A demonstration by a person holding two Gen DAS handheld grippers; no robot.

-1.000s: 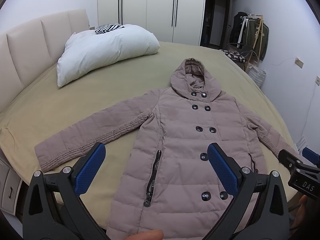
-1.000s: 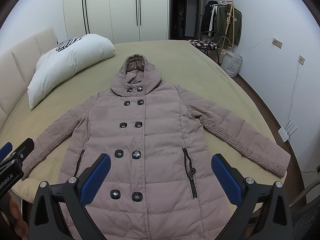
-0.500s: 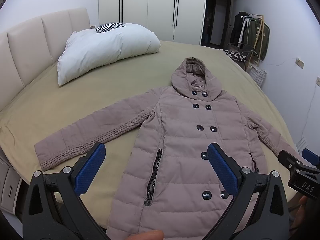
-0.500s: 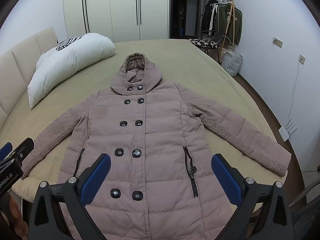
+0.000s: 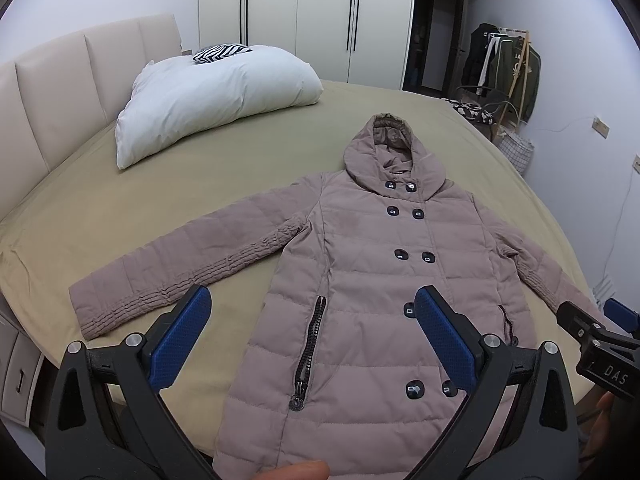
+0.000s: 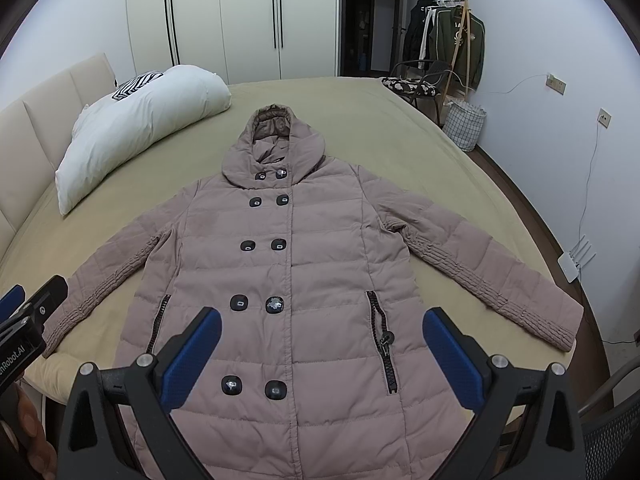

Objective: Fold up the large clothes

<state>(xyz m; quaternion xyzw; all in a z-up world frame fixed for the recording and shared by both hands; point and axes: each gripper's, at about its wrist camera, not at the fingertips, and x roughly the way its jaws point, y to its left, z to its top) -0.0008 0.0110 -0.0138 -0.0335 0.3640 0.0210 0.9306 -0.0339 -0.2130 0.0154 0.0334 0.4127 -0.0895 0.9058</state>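
A mauve hooded quilted coat (image 5: 360,280) (image 6: 320,280) lies flat and face up on the bed, buttoned, hood pointing away, both sleeves spread out to the sides. My left gripper (image 5: 312,300) is open and empty, held above the coat's lower left part near the left pocket zipper (image 5: 308,344). My right gripper (image 6: 320,320) is open and empty, held above the coat's lower front near the bottom buttons. Each gripper shows at the edge of the other's view, the right one in the left wrist view (image 5: 596,340), the left one in the right wrist view (image 6: 24,320).
A tan-sheeted bed (image 5: 160,208) with a padded headboard (image 5: 60,92) carries a white pillow (image 5: 208,96) at the far left. White wardrobes (image 6: 240,16) stand behind. A clothes rack (image 6: 452,40), chair (image 6: 416,84) and checked basket (image 6: 466,124) stand at the far right.
Both views have shifted very slightly forward over the coat. Both grippers stay open and empty, and the coat has not moved.
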